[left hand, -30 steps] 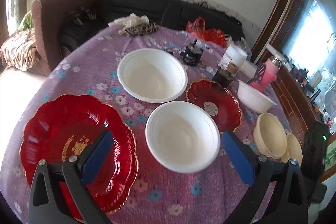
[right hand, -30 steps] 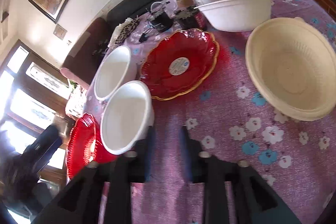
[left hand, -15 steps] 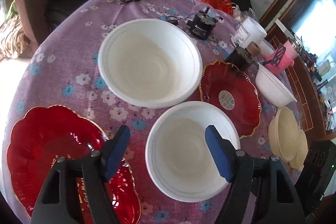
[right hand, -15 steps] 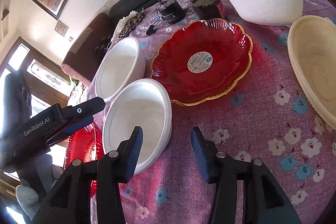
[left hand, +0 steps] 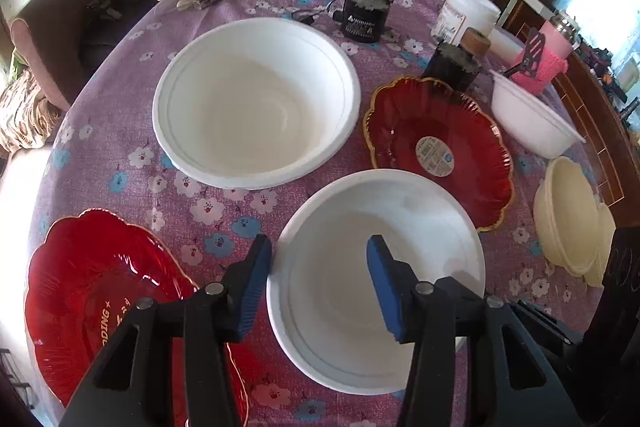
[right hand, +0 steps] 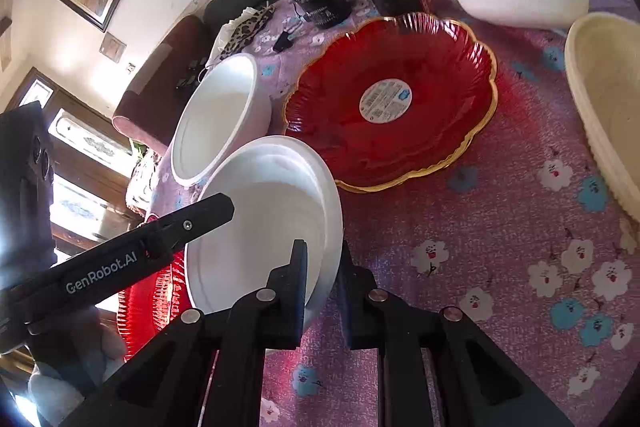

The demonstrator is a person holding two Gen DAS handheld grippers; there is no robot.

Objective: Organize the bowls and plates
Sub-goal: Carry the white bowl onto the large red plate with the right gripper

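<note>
Our right tool [right hand: 322, 279] just closed, pinching near white bowl [right hand: 264, 219] rim; left tool [left hand: 320, 283] still narrowing astride opposite rim, not yet gripping.

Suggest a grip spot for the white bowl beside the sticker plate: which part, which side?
Take the near white bowl by its rim, one pad inside and one outside, coming down from the near edge. The wall is thin and flared, and the far side crowds the red plate. The right claw already pinches that rim; the left claw straddles the opposite edge, not yet pressing.
</note>
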